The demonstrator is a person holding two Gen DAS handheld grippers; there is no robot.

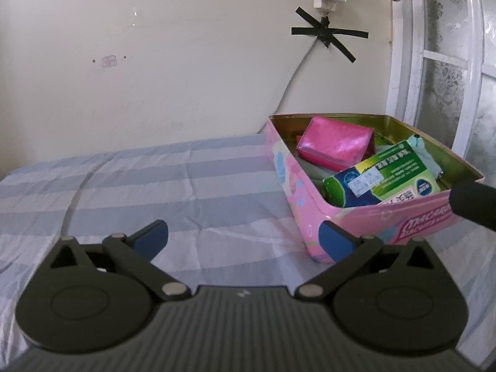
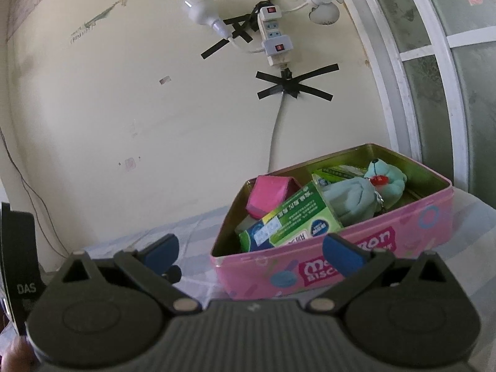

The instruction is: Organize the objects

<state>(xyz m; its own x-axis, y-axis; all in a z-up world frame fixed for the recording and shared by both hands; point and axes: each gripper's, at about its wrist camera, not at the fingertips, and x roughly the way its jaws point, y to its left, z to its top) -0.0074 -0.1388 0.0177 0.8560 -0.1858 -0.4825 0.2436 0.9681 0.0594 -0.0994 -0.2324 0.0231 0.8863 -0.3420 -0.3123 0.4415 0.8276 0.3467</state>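
- Your left gripper has its fingers spread wide with nothing between them; only the striped cloth shows in the gap.
- Its right blue pad sits in front of the near corner of the pink tin; you cannot tell whether it touches.
- Your right gripper is also wide open and empty, and it points at the tin's long printed side.
- Its right pad overlaps the tin's lettering in that view; whether they touch cannot be told.
- The tin stands open, with no lid on it, on the cloth-covered surface, near the wall and beside the white window frame.
- Inside the tin, a pink box leans toward the back left.
- A green box lies tilted in front of the pink one, with one end near the front wall.
- A pale teal plush rests on the right side of the tin, partly on the green box.
- A dark rounded part enters the left view from the right edge, over the tin's front rim.
- On the wall above, a power strip is held by crossed black tape, and a cable runs down behind the tin.
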